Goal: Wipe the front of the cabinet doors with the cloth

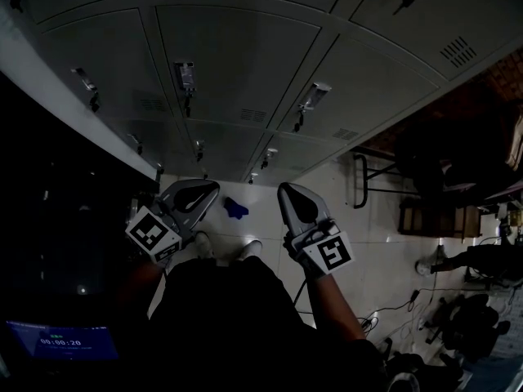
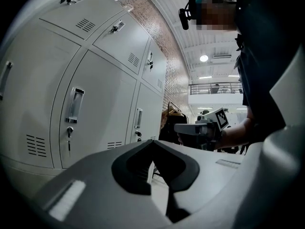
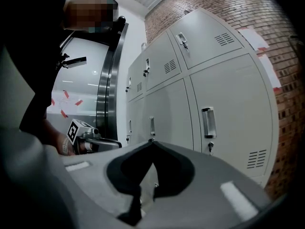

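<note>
Grey metal cabinet doors (image 1: 237, 64) with handles and locks fill the top of the head view; they also stand in front of both grippers, as cabinet doors (image 2: 95, 118) and cabinet doors (image 3: 224, 109). A small blue cloth (image 1: 235, 209) lies on the pale floor at the foot of the cabinets, between the two grippers and below them. My left gripper (image 1: 211, 189) is shut and empty, its tips meeting in the left gripper (image 2: 152, 141) view. My right gripper (image 1: 288, 189) is likewise shut and holds nothing, seen close as the right gripper (image 3: 151, 140). The cloth does not show in either gripper view.
A dark metal-framed chair (image 1: 368, 174) stands at the right of the cabinets, with cables (image 1: 392, 309) and gear on the floor beyond. A dark unit with a lit screen (image 1: 61, 341) is at the lower left. A brick wall (image 3: 286, 56) flanks the cabinets.
</note>
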`<action>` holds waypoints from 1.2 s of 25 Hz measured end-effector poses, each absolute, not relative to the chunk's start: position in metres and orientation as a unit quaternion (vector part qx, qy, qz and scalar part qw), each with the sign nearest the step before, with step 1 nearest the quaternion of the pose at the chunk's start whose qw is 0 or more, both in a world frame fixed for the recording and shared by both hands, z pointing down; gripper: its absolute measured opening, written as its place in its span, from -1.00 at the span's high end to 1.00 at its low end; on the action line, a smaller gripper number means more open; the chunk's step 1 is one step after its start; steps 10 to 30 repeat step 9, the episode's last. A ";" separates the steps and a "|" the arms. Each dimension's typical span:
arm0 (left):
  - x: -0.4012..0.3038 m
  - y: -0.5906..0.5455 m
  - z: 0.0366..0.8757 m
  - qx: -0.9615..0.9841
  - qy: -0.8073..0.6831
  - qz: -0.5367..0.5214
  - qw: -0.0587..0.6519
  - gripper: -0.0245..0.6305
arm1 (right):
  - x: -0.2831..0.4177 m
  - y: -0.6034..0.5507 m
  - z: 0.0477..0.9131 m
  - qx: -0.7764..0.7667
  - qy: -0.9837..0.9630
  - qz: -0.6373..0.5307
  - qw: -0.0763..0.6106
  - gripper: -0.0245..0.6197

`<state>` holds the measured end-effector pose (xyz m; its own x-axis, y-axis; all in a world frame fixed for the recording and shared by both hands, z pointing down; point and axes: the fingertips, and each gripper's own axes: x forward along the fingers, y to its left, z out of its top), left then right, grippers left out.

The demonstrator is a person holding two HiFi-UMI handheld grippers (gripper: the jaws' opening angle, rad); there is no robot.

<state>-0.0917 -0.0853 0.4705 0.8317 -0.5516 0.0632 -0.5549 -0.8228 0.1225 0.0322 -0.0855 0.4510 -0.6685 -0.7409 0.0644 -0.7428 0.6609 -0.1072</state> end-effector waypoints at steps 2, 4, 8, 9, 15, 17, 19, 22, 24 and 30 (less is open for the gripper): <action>-0.091 -0.087 0.469 0.955 -0.290 0.010 0.067 0.93 | 0.033 -0.087 0.451 0.407 -0.911 0.063 0.008 0.92; -0.089 -0.088 0.468 0.955 -0.289 0.010 0.065 0.93 | 0.034 -0.089 0.450 0.407 -0.911 0.062 0.007 0.92; -0.086 -0.088 0.468 0.955 -0.288 0.009 0.066 0.93 | 0.036 -0.091 0.451 0.408 -0.911 0.063 0.005 0.92; -0.085 -0.088 0.468 0.956 -0.287 0.009 0.066 0.93 | 0.037 -0.092 0.451 0.408 -0.911 0.064 0.004 0.92; -0.085 -0.088 0.468 0.956 -0.287 0.009 0.066 0.93 | 0.037 -0.092 0.451 0.408 -0.911 0.064 0.004 0.92; -0.085 -0.088 0.468 0.956 -0.287 0.009 0.066 0.93 | 0.037 -0.092 0.451 0.408 -0.911 0.064 0.004 0.92; -0.085 -0.088 0.468 0.956 -0.287 0.009 0.066 0.93 | 0.037 -0.092 0.451 0.408 -0.911 0.064 0.004 0.92; -0.085 -0.088 0.468 0.956 -0.287 0.009 0.066 0.93 | 0.037 -0.092 0.451 0.408 -0.911 0.064 0.004 0.92; -0.085 -0.088 0.468 0.956 -0.287 0.009 0.066 0.93 | 0.037 -0.092 0.451 0.408 -0.911 0.064 0.004 0.92; -0.085 -0.088 0.468 0.956 -0.287 0.009 0.066 0.93 | 0.037 -0.092 0.451 0.408 -0.911 0.064 0.004 0.92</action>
